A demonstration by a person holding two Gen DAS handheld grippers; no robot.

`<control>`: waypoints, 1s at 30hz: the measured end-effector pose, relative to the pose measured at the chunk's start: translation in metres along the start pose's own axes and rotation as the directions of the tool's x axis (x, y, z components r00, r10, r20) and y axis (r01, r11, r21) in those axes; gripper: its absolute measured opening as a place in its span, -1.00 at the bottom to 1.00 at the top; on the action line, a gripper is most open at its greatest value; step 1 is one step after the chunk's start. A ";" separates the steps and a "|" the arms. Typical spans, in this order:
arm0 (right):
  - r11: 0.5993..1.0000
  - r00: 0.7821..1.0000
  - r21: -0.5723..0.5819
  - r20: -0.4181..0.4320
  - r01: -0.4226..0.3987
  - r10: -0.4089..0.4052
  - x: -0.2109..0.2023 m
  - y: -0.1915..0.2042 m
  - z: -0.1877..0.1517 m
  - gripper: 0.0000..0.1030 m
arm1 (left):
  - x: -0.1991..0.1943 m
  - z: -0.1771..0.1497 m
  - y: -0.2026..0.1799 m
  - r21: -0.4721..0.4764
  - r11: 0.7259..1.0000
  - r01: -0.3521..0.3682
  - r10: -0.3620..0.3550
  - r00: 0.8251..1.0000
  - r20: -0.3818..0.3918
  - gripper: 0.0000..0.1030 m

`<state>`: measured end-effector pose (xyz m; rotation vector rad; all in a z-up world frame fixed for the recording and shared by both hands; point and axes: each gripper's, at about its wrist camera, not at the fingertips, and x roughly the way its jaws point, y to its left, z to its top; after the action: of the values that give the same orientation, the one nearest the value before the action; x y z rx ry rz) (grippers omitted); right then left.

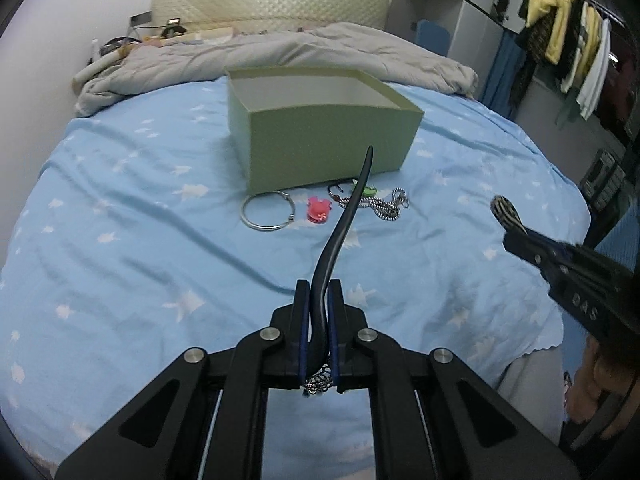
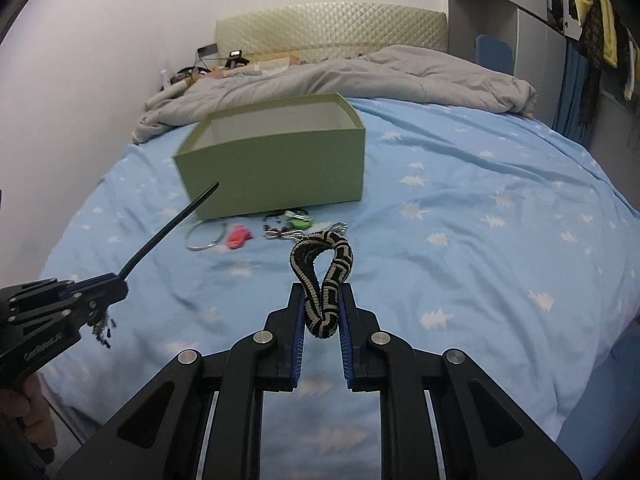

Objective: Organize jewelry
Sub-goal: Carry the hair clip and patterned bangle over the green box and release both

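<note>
My left gripper (image 1: 319, 288) is shut on a long black hair stick (image 1: 347, 216) with a small dangling ornament; its tip points at the open green box (image 1: 320, 136). My right gripper (image 2: 322, 292) is shut on a black-and-cream woven bracelet (image 2: 320, 268) held above the bed. In front of the box on the blue sheet lie a silver bangle (image 1: 267, 211), a pink clip (image 1: 319, 210), a dark beaded bracelet (image 1: 340, 192), a green clip (image 1: 366, 191) and a silver chain (image 1: 386, 206). The left gripper (image 2: 116, 284) also shows in the right wrist view, and the right gripper (image 1: 506, 212) in the left.
A grey duvet (image 1: 280, 56) is bunched behind the box by the headboard. Clutter sits at the bed's far left corner (image 1: 120, 46). Clothes hang at the right (image 1: 568, 40). The bed edge runs along the near right (image 2: 580, 420).
</note>
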<state>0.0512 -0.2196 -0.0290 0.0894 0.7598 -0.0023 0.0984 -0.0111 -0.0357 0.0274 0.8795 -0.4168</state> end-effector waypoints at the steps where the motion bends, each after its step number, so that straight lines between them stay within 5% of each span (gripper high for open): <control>1: 1.000 1.000 0.000 0.003 -0.002 0.002 -0.006 0.003 0.000 -0.74 | -0.005 0.000 0.000 -0.008 1.000 -0.001 0.001 1.000 0.003 -0.85; 20: 0.997 0.992 -0.042 0.107 -0.068 0.072 -0.074 0.019 -0.002 -0.74 | -0.064 -0.010 -0.007 -0.139 0.988 -0.067 0.078 0.994 0.076 -0.85; 30: 0.990 0.988 -0.084 0.101 -0.111 0.119 -0.073 0.002 0.012 -0.74 | -0.076 0.009 -0.012 -0.202 0.972 -0.116 0.143 0.982 0.125 -0.85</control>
<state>0.0065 -0.2209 0.0301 0.0585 0.6474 0.1318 0.0574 0.0022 0.0292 -0.1224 0.7724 -0.2062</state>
